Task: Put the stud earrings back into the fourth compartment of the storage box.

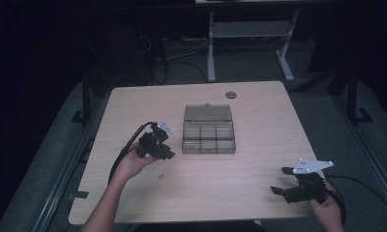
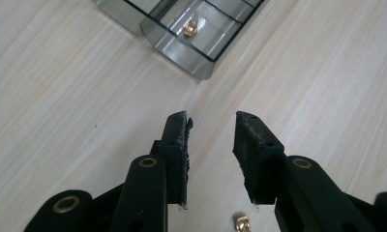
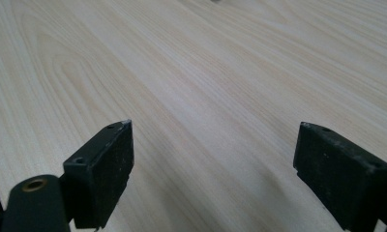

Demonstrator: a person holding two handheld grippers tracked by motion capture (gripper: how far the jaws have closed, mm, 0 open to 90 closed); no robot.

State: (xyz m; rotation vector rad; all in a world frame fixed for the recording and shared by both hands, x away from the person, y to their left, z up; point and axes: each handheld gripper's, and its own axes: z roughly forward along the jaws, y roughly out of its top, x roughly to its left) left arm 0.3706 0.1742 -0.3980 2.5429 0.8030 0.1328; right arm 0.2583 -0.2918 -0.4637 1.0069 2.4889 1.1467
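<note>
A smoky clear compartment box [image 1: 208,135] stands open at the middle of the wooden table [image 1: 249,203], its lid laid back. My left gripper [image 1: 165,149] hovers just left of the box, open with nothing between its pads. In the left gripper view the gripper [image 2: 212,121] points at the box's corner [image 2: 182,43], where a small brass piece [image 2: 190,29] lies in a compartment. Another brass piece [image 2: 241,223] lies on the wood under the jaws and appears in the high view as a brass speck [image 1: 159,176]. My right gripper [image 1: 281,180] rests wide open near the front right edge, above bare wood [image 3: 215,130].
A round grey grommet [image 1: 230,94] sits in the table near its far edge. Behind the table stand the white legs of another desk [image 1: 211,48] with cables on the dark floor. Metal rails run along both sides of the table.
</note>
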